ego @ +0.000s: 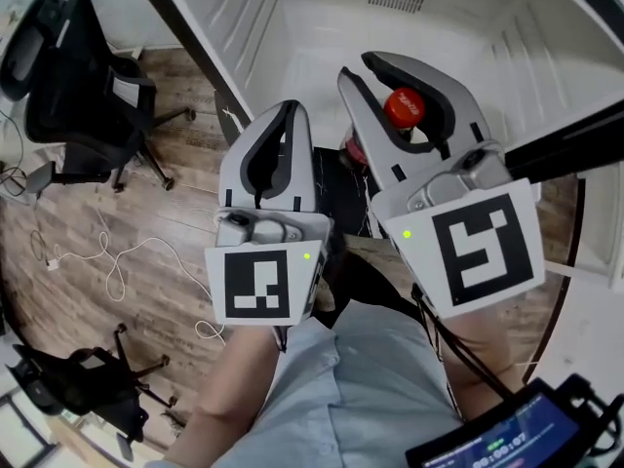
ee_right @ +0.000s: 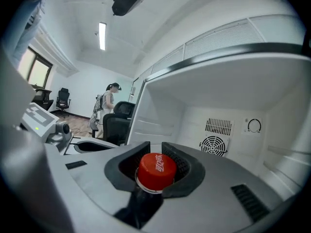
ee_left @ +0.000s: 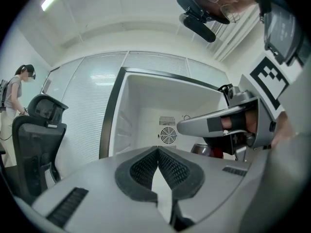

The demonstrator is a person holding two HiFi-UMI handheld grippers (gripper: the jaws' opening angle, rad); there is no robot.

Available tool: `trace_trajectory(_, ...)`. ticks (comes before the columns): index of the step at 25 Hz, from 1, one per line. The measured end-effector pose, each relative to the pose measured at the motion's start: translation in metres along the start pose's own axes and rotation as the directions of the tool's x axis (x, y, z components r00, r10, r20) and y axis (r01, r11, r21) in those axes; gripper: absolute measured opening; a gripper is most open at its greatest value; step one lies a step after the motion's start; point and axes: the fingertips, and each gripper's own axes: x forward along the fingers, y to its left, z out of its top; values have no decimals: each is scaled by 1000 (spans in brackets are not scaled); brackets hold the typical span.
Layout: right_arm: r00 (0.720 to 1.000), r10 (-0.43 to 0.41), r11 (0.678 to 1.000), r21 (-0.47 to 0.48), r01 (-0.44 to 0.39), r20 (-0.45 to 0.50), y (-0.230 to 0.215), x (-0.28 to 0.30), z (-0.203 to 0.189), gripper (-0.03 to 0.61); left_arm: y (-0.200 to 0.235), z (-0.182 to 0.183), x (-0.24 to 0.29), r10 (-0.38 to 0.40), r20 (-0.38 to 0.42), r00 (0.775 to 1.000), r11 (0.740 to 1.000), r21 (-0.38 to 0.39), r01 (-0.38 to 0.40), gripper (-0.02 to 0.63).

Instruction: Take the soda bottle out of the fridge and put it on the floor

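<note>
Red-capped soda bottle in rt gripper's grasp

Rt jaws clenched on bottle neck just below cap; dark bottle body hanging beneath. Held at mouth of open white fridge, fan grille on back wall ahead. Lt gripper jaws pressed together, nothing between; positioned just beside rt unit. Wood floor w/ white cable and office chair left of fridge.

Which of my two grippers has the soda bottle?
The right gripper: its jaws clamp the red-capped soda bottle by the neck. The left gripper is shut on nothing.
</note>
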Motion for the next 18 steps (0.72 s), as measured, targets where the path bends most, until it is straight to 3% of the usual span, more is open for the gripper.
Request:
trace_trajectory(9, 1000, -19, 1000, 7, 19, -1, 77, -70, 18, 87, -13, 31, -89, -46, 42, 998, 999, 4, 46, 12)
trace_trajectory(18, 996, -92, 996, 10, 92, -2, 137, -158, 34, 87, -47, 57, -181, -134, 61, 989, 991, 34, 132, 12)
